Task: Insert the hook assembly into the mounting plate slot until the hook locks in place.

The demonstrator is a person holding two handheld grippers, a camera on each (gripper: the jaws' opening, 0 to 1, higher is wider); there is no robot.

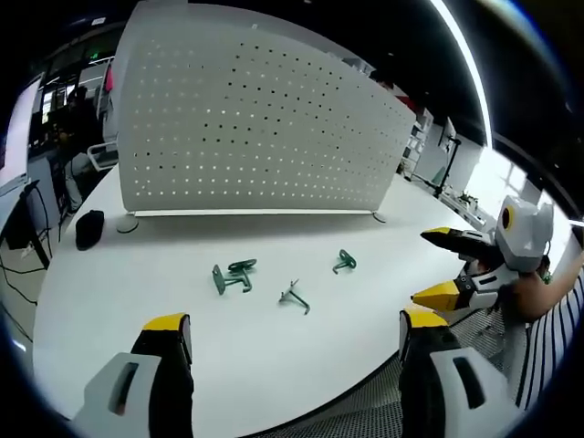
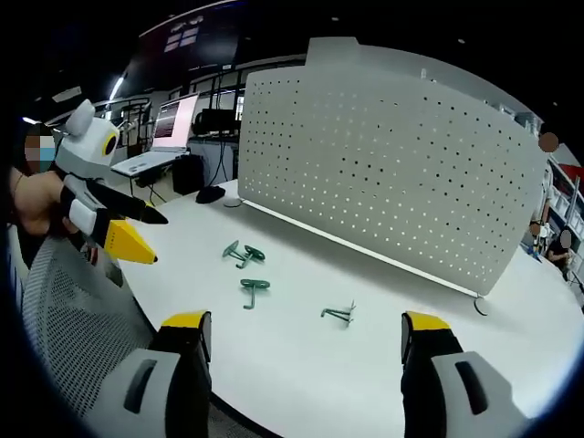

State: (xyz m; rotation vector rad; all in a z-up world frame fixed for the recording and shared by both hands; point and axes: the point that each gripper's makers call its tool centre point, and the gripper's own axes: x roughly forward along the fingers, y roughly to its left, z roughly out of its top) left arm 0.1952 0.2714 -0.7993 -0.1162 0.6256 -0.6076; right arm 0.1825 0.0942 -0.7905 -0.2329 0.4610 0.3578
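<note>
A white perforated mounting plate [image 1: 255,119] [image 2: 383,164] stands upright on feet at the back of the white table [image 1: 137,283] [image 2: 301,365]. Several small green hook pieces lie loose in front of it: two close together [image 1: 234,275] [image 2: 243,253], one alone [image 1: 344,262] [image 2: 253,288], and a thinner grey-green one [image 1: 295,297] [image 2: 339,314]. My left gripper [image 1: 294,326] [image 2: 151,239] is open above the table's near edge, short of the hooks. My right gripper [image 2: 306,321] [image 1: 436,265] is open too, off to the side. Neither holds anything.
A black object [image 1: 88,228] [image 2: 210,193] lies on the table by the plate's end foot [image 1: 128,224]. A grey mesh chair [image 2: 64,301] is at the table's rim. A person's arm in a striped sleeve [image 1: 552,315] holds the right gripper. Desks with screens [image 2: 173,123] stand behind.
</note>
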